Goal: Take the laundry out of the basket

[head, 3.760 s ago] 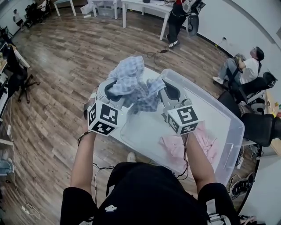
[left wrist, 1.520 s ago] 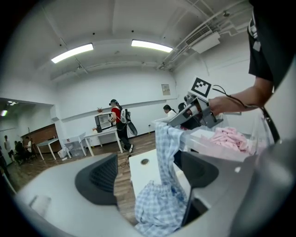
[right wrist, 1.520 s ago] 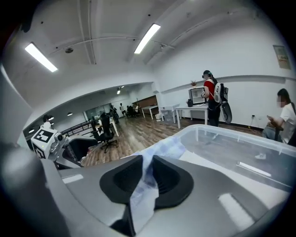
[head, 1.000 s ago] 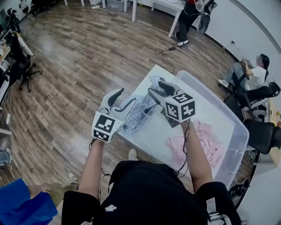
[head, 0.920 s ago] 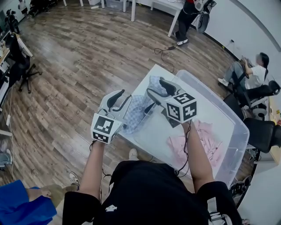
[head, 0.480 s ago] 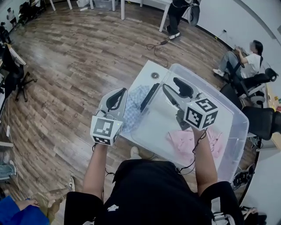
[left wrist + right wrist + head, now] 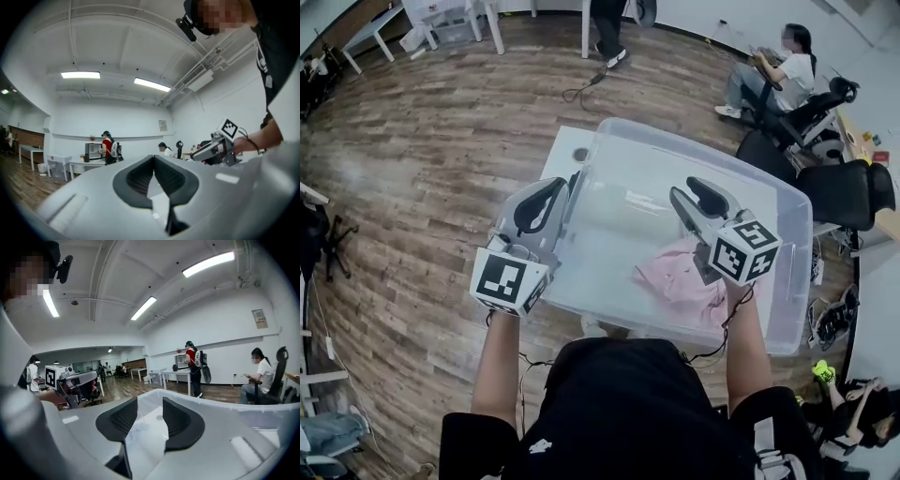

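The left tool (image 7: 570, 187) is pressed together and empty, while the right tool (image 7: 686, 190), its jaws spread but just closing with nothing between them, hangs over the clear plastic basket (image 7: 623, 211), whose pink laundry (image 7: 675, 277) lies directly beneath that tool.

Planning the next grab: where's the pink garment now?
Head view: the pink garment lies in the clear bin, at its near right, by the right claw.

The basket (image 7: 712, 150), a clear plastic tub, stands upright on the white desk (image 7: 559, 155); one crumpled pink garment (image 7: 666, 281) lies on its bottom, toward the near side
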Motion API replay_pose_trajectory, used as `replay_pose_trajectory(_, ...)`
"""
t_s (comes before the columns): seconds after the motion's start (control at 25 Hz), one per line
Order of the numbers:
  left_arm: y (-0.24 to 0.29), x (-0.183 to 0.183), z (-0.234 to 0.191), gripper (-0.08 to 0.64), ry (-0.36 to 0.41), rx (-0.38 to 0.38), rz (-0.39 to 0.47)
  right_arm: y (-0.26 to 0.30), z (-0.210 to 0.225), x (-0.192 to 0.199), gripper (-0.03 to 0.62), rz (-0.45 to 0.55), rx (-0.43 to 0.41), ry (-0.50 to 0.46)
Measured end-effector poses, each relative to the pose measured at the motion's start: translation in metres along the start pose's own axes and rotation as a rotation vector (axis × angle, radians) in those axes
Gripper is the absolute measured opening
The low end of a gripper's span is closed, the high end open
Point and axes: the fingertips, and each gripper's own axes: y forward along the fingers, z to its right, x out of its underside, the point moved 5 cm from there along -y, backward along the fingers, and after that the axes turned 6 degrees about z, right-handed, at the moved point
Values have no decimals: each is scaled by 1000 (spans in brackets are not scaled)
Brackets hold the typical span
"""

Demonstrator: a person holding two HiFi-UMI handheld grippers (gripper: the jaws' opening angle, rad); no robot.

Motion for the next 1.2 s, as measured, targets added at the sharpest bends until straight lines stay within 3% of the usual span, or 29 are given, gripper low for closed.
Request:
replay_pose_trajectory(0.16, 42, -7, 44, 9, 12, 148, -13, -40, 35, 11, 132, -1, 115, -18)
replay_pose_trajectory(0.32, 78, -7, 86, 9, 31, 247, 8, -77, 69, 21, 5, -18, 270, -17)
replay_pose_trajectory(0.48, 113, 9, 124, 9, 9, 354, -1, -108, 101, 37, 0, -49, 370, 47)
replay_pose_trajectory(0.64, 145, 31, 162, 9, -90, 434, -57, -137, 122, 51, 0, -101, 438, 43)
replay_pose_trajectory(0.8, 174, 63, 201, 9, -119, 496, -170, -156, 144, 75, -2, -212, 474, 47)
replay_pose_trajectory(1.12, 183, 149, 282, 17, -49, 838, -402, -169, 171, 137, 3, -457, 430, 50)
replay_pose_trajectory(1.2, 179, 175, 298, 92, -52, 904, -471, -170, 175, 150, 73, -502, 418, 76)
